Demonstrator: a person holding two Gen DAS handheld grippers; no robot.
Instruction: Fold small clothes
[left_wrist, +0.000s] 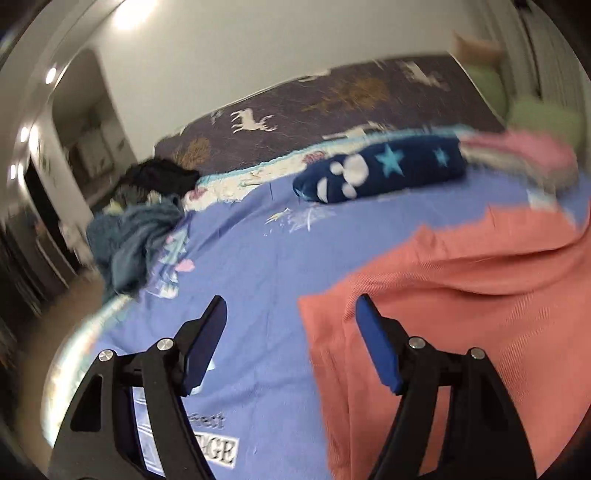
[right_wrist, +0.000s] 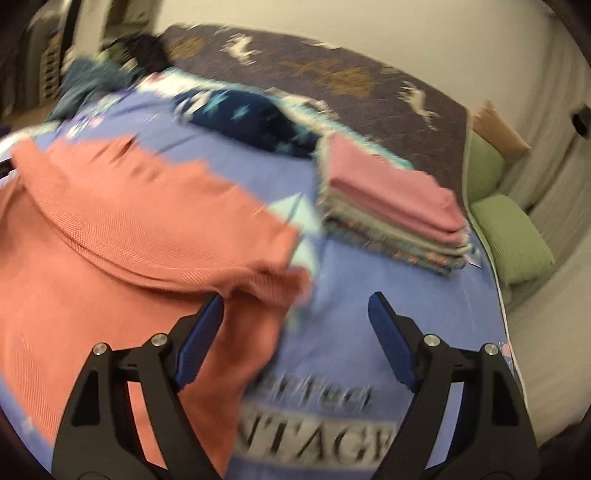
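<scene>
A salmon-orange garment (left_wrist: 461, 280) lies spread on the blue bedspread (left_wrist: 251, 258); it also shows in the right wrist view (right_wrist: 122, 229), with a fold across its middle. My left gripper (left_wrist: 291, 310) is open and empty, hovering over the garment's left edge; its right finger is over the cloth. My right gripper (right_wrist: 295, 306) is open and empty over the garment's right edge. A stack of folded clothes (right_wrist: 391, 210) with a pink piece on top sits at the right.
A dark blue star-patterned roll (left_wrist: 380, 170) lies at the back. A heap of unfolded blue and dark clothes (left_wrist: 136, 236) sits at the bed's left edge. Green pillows (right_wrist: 513, 236) lie at the right. A dark deer-print blanket (left_wrist: 332, 103) covers the far bed.
</scene>
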